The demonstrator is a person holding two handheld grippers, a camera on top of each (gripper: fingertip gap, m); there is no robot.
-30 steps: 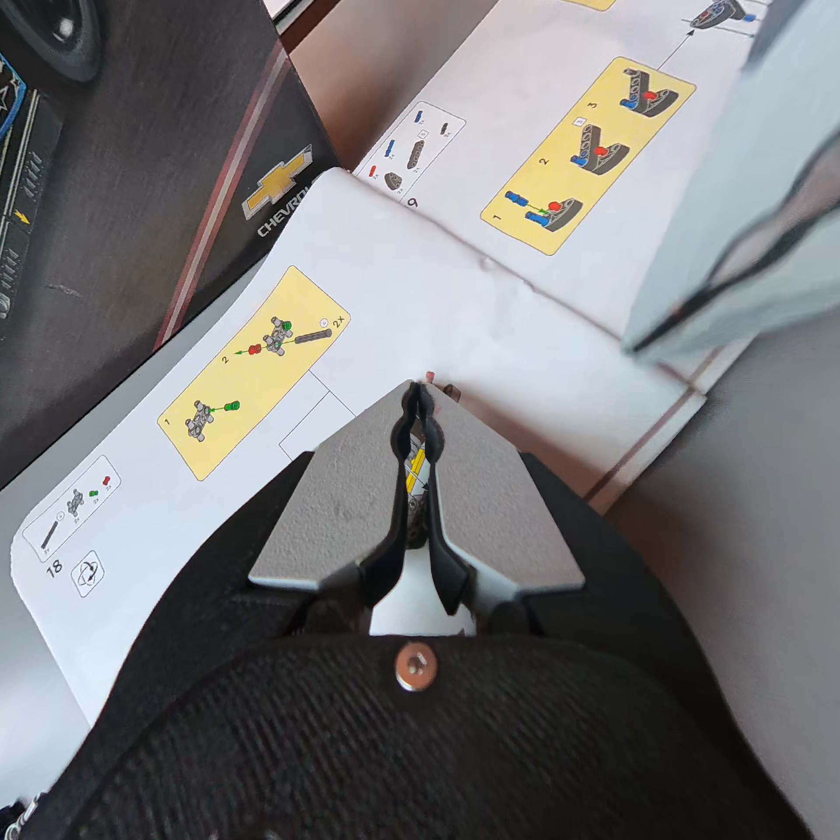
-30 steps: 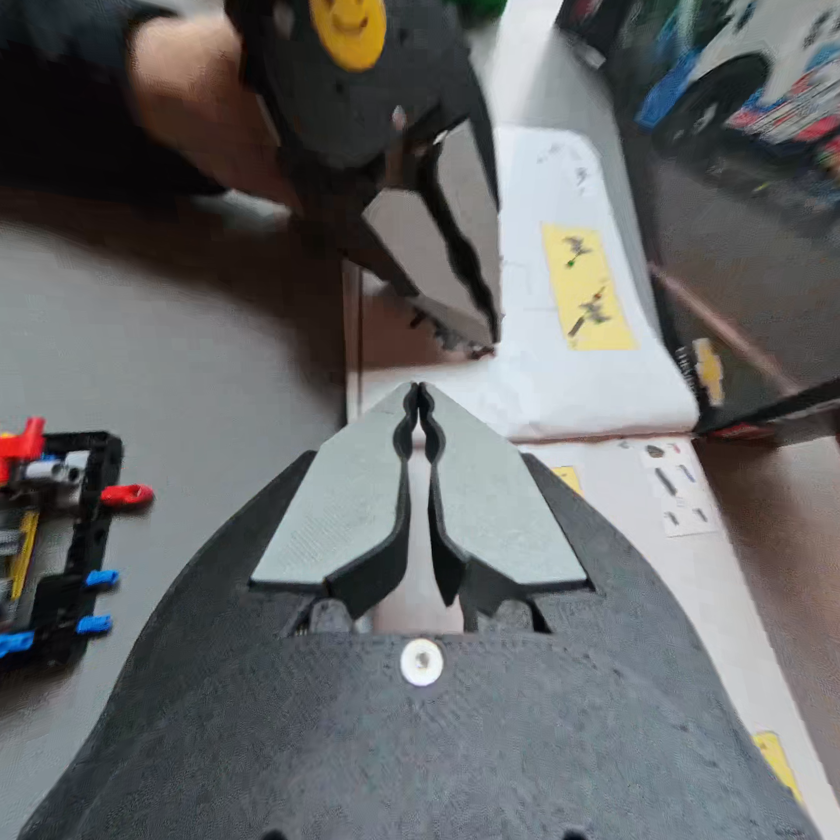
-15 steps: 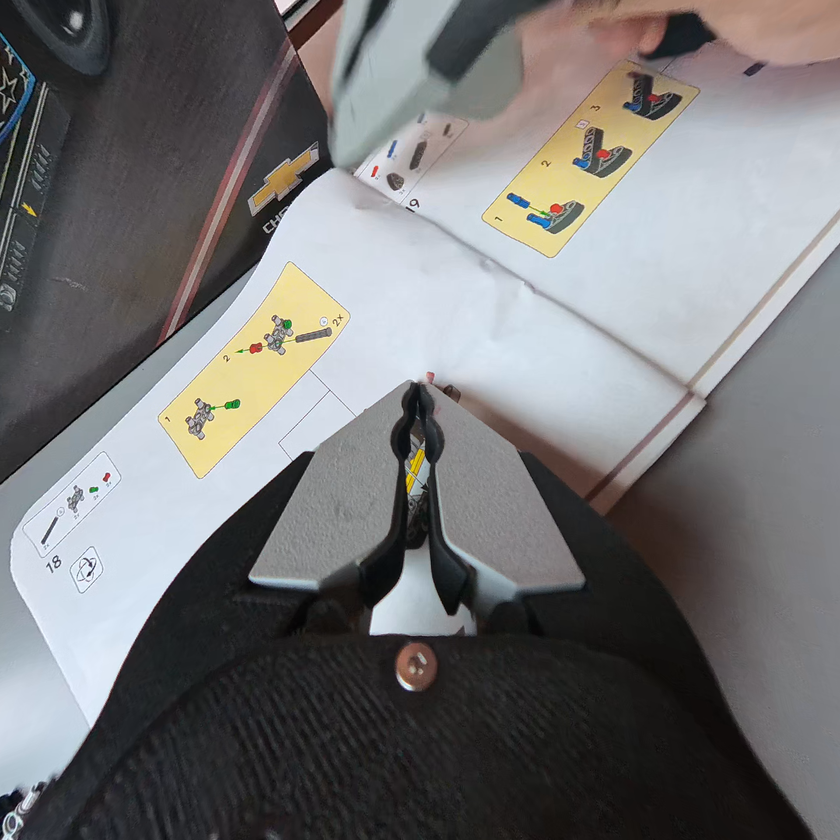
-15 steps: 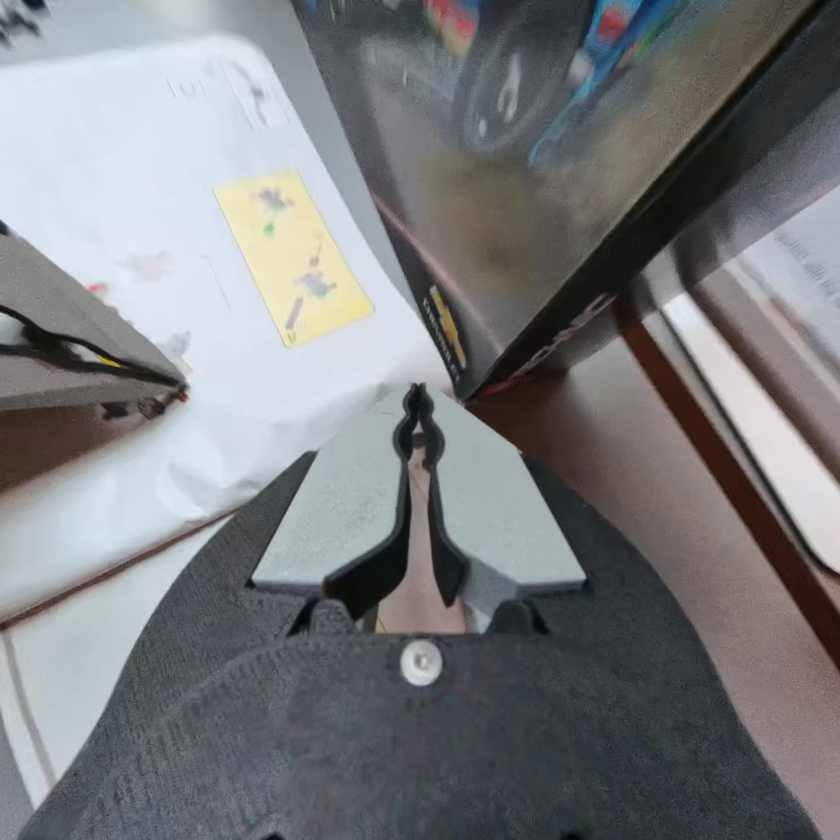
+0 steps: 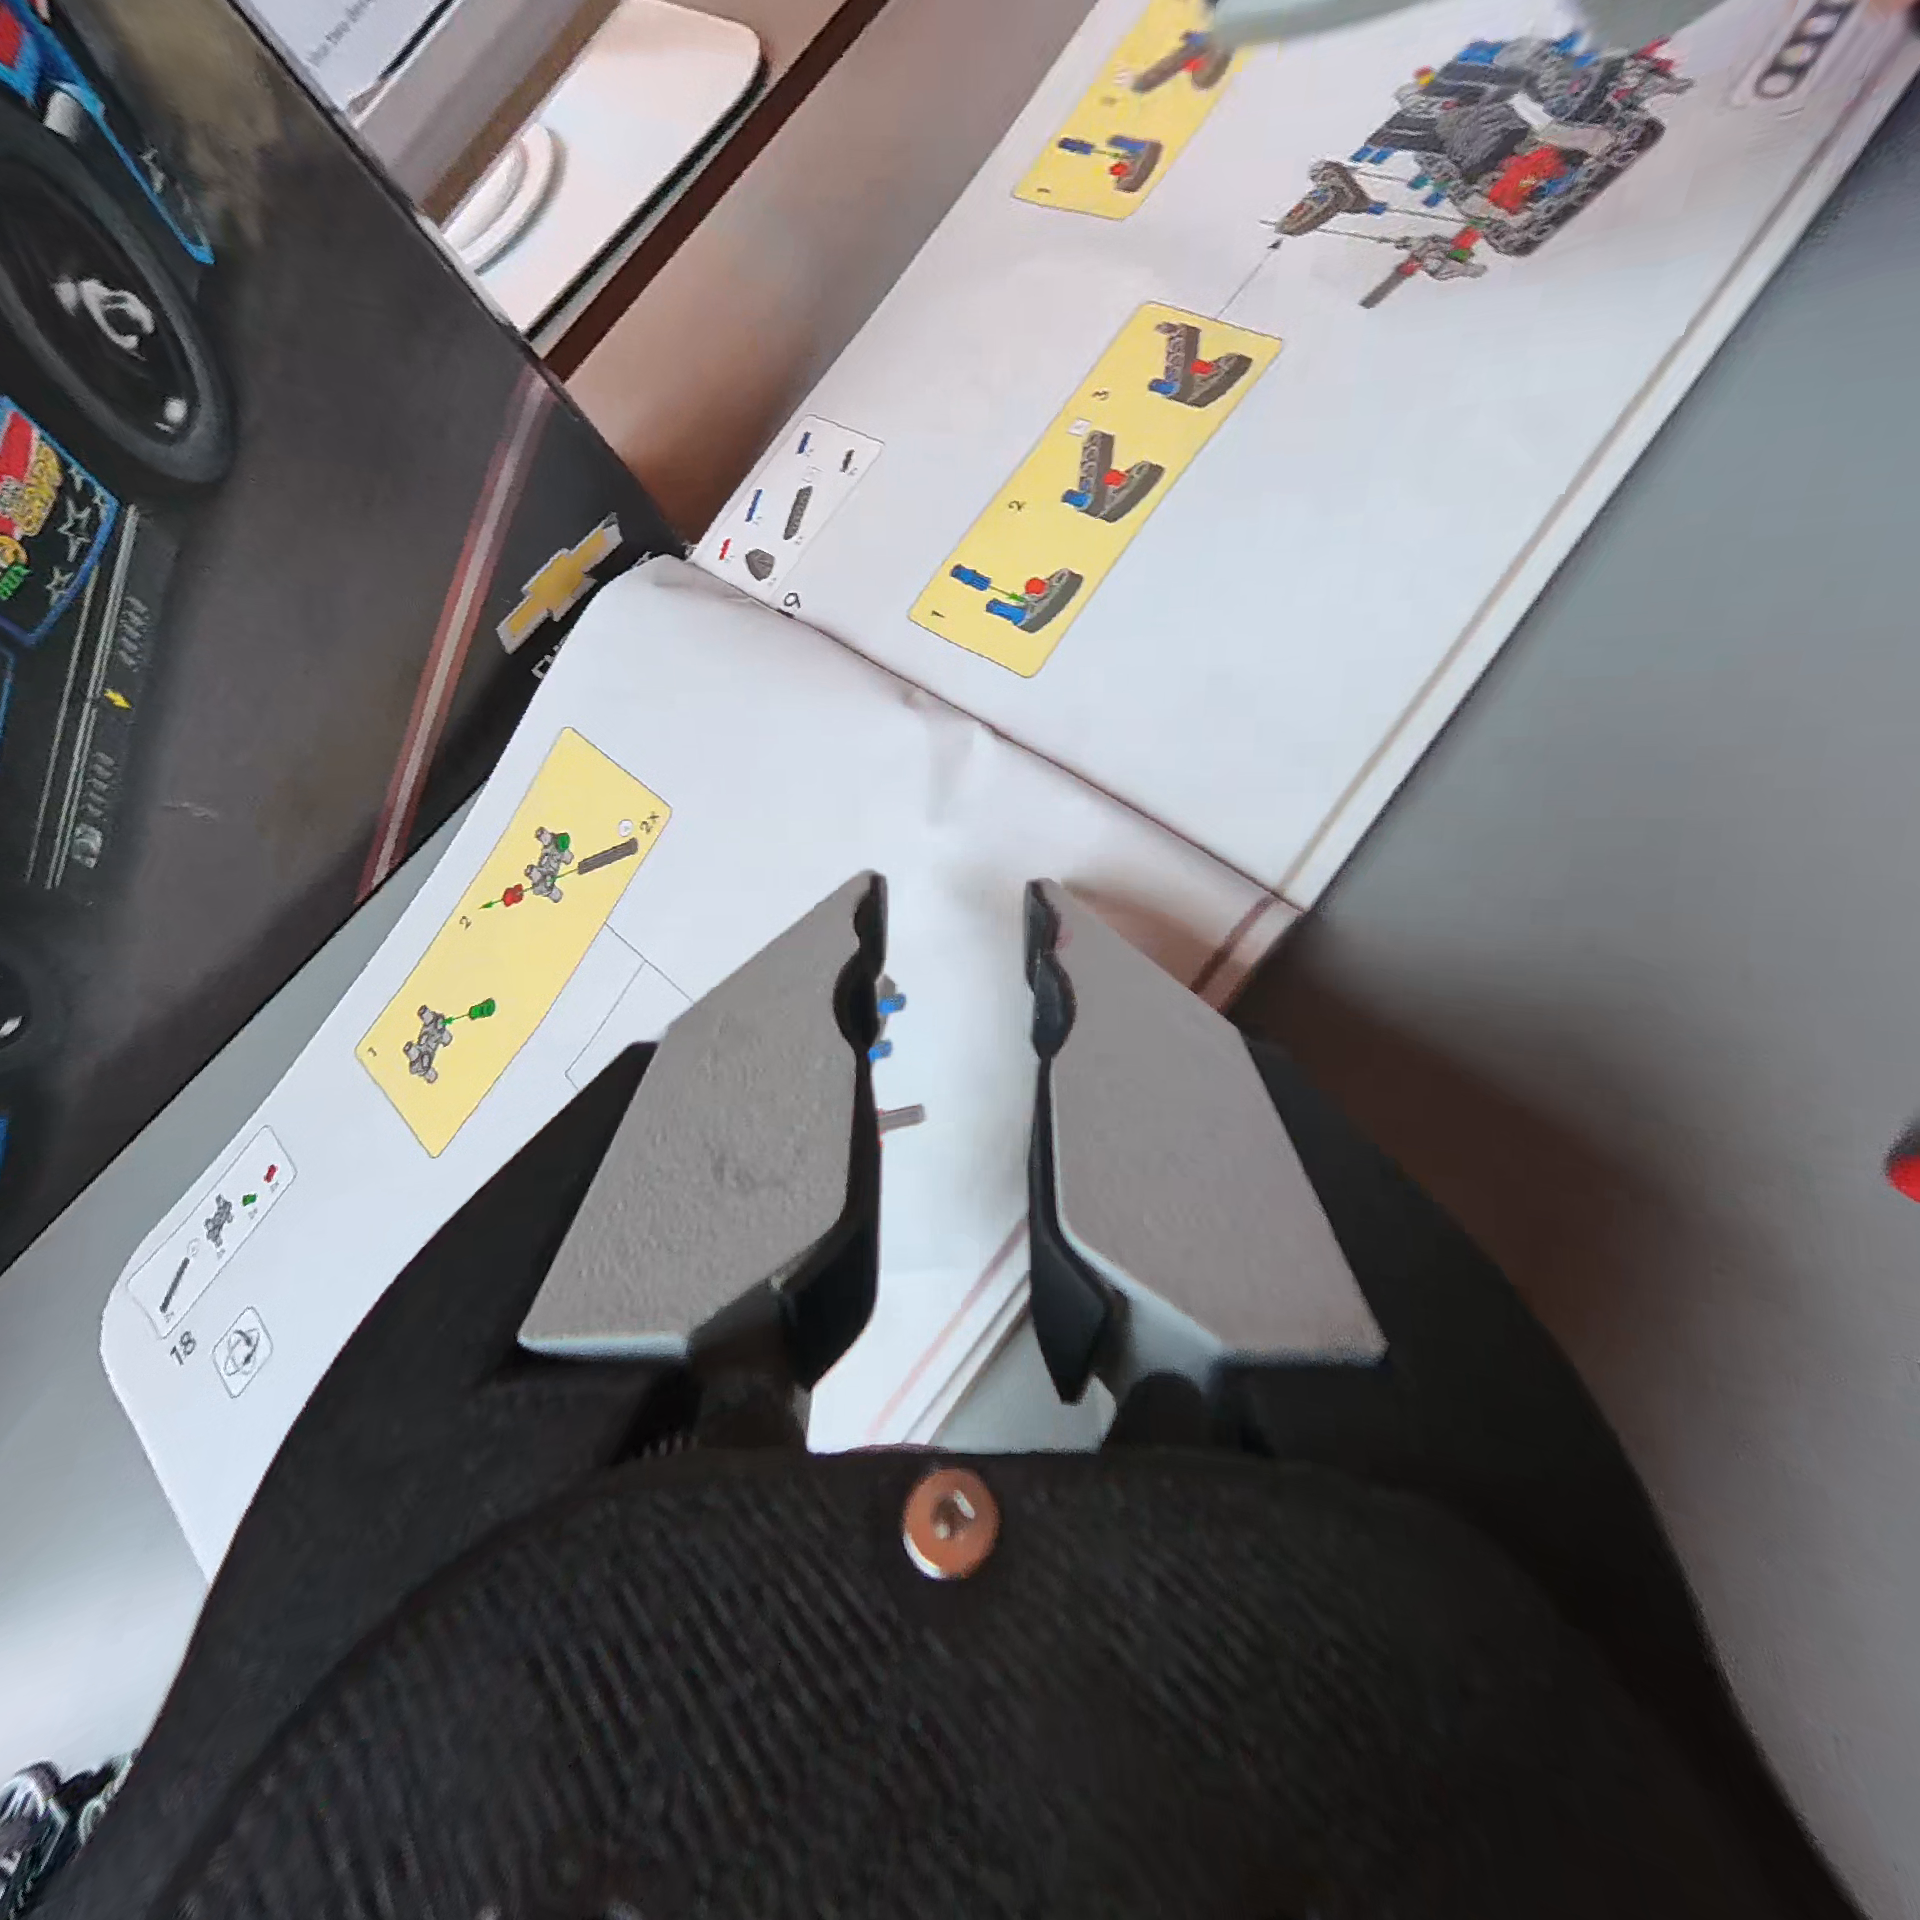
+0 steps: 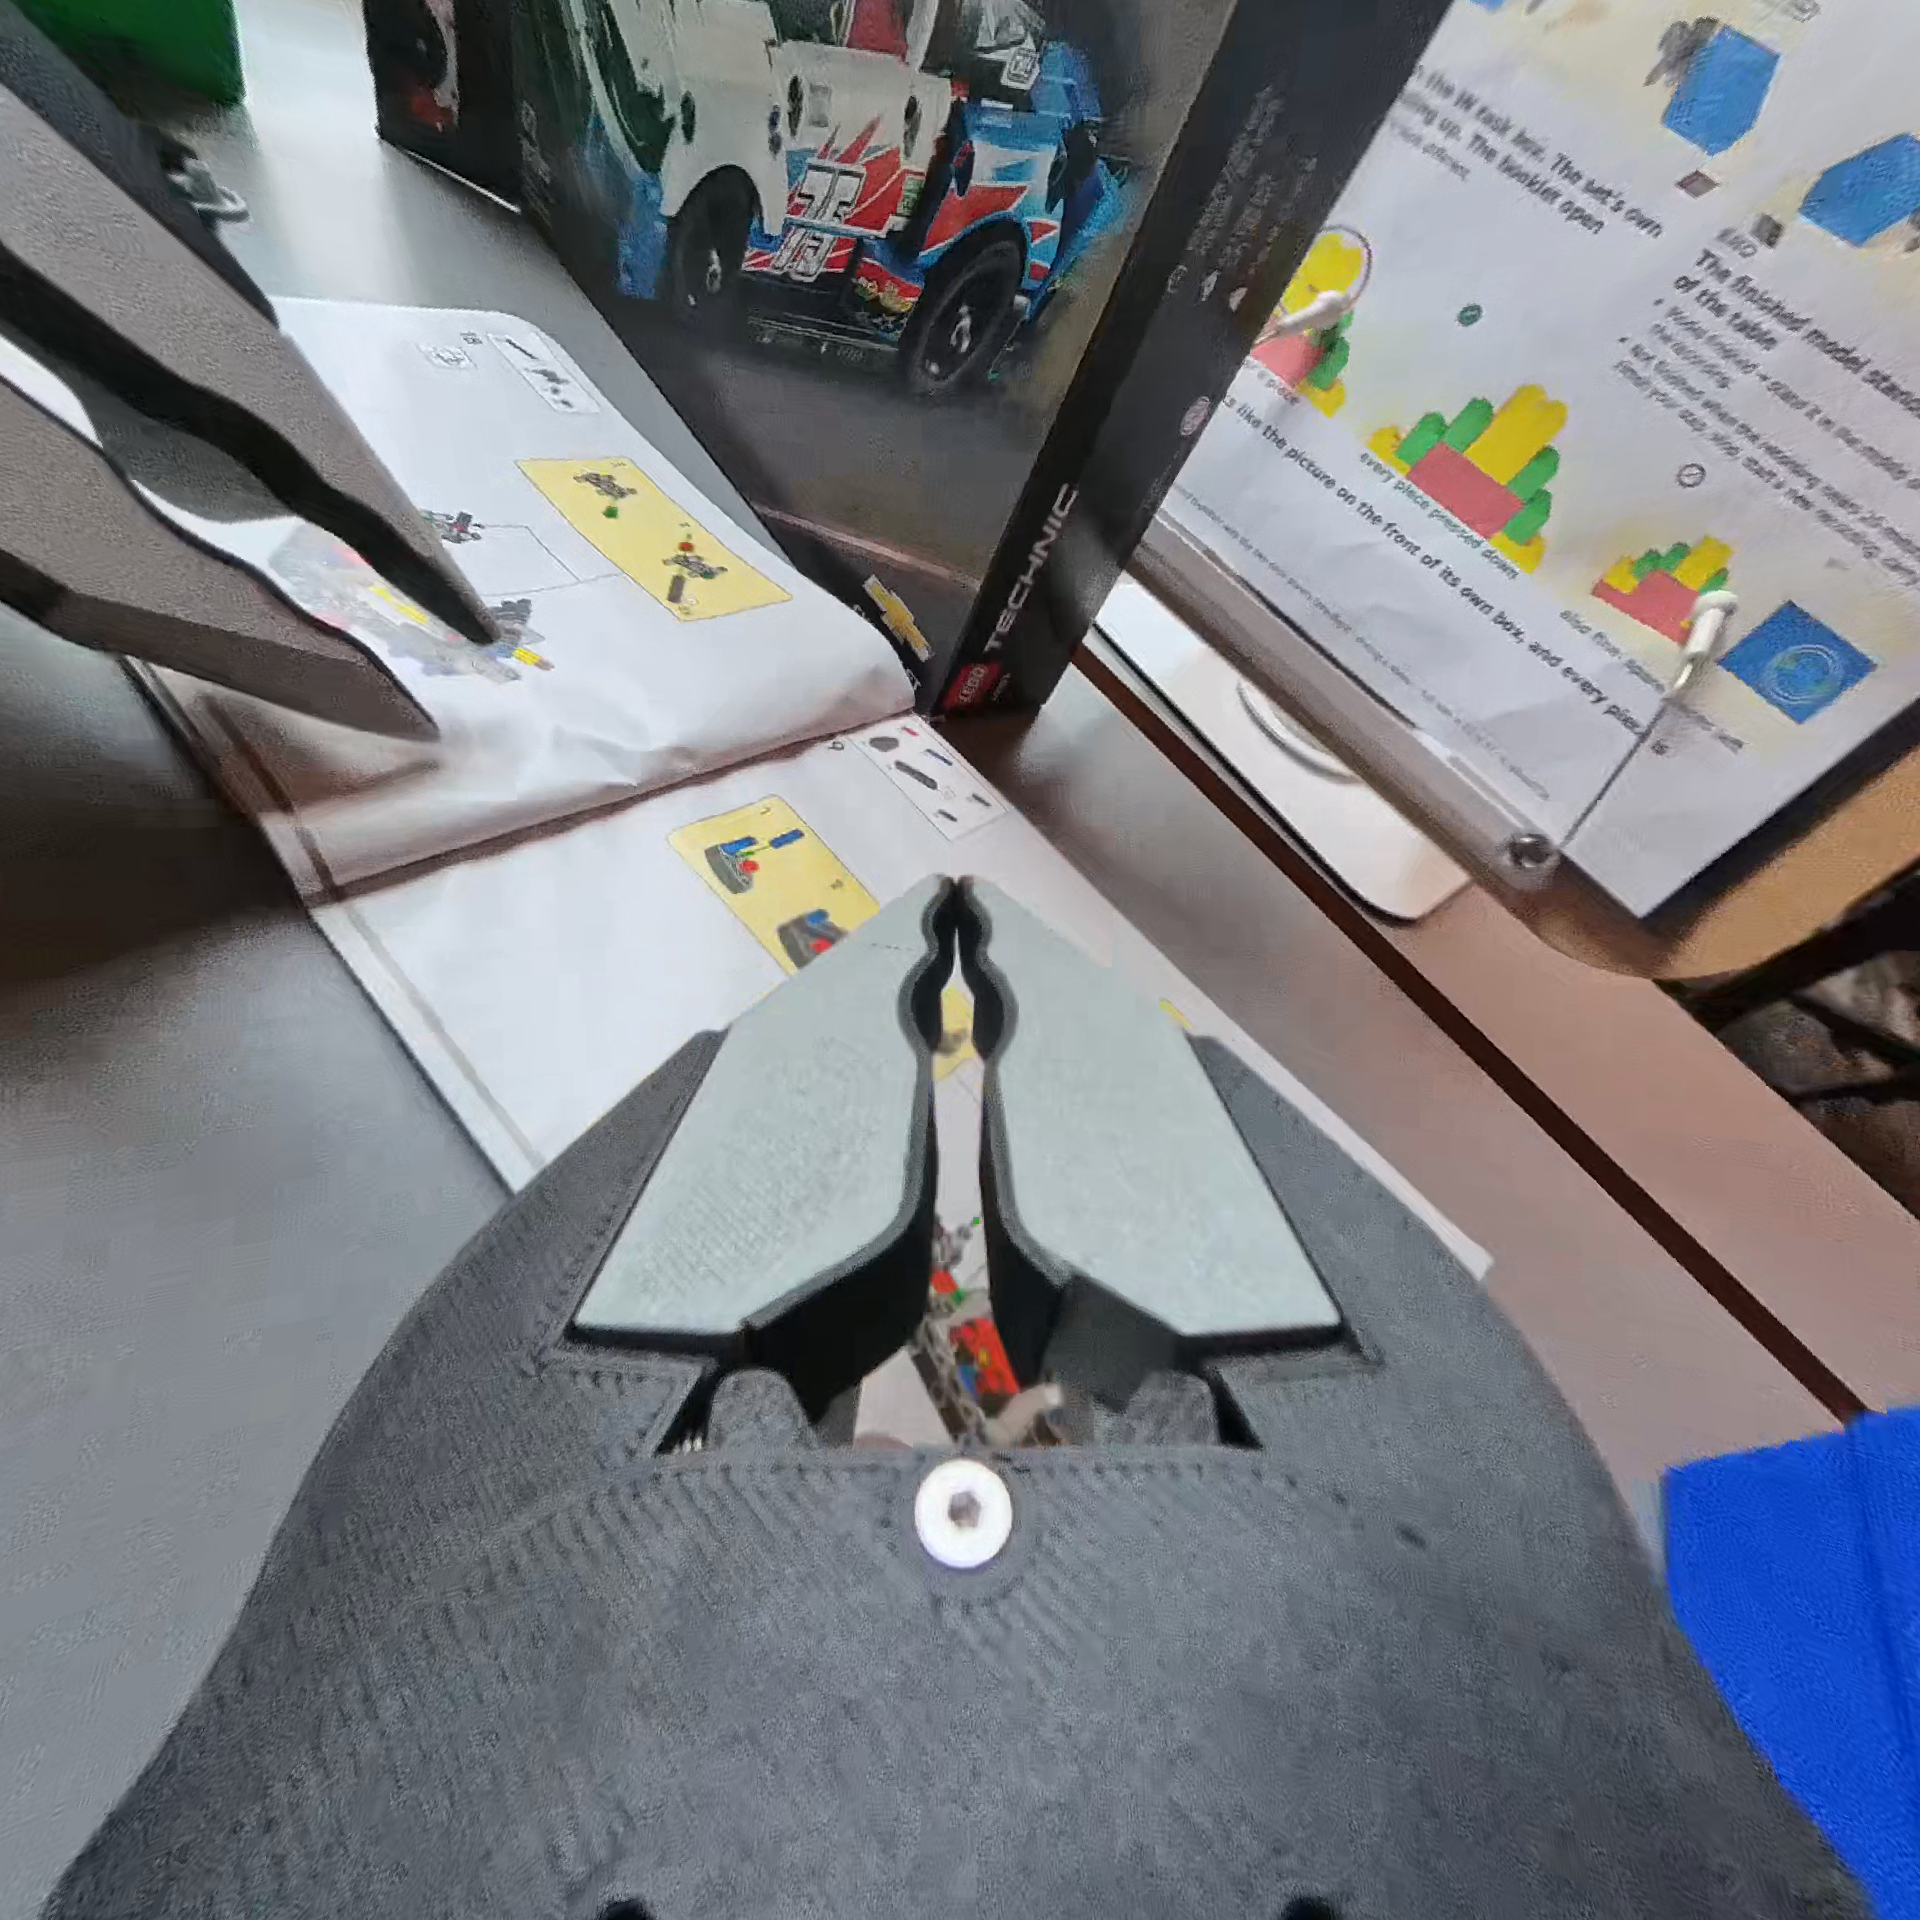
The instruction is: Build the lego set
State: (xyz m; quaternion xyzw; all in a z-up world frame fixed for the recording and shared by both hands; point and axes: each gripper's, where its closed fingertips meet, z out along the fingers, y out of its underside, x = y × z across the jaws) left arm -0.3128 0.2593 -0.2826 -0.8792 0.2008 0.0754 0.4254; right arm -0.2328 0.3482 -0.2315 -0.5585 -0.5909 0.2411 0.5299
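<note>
- The left gripper [image 5: 954, 904] is hovering over the open instruction booklet [image 5: 1195, 665], its jaws standing apart with nothing between them.
- The right gripper [image 6: 956, 896] is pointing over the booklet's far page, jaws pressed together and empty.
- The booklet is lying on the bench [image 5: 1662, 831], its back edge touching the upright lego box [image 6: 883, 343].

The right gripper [image 6: 954, 896] hangs over the open instruction booklet [image 6: 582, 966], its jaws pressed together at the tips; the left gripper [image 6: 457, 675], jaws parted, touches the booklet's raised far page. The set's box [image 6: 883, 395] stands upright behind the booklet; a printed sheet [image 6: 1621, 436] leans at right.
</note>
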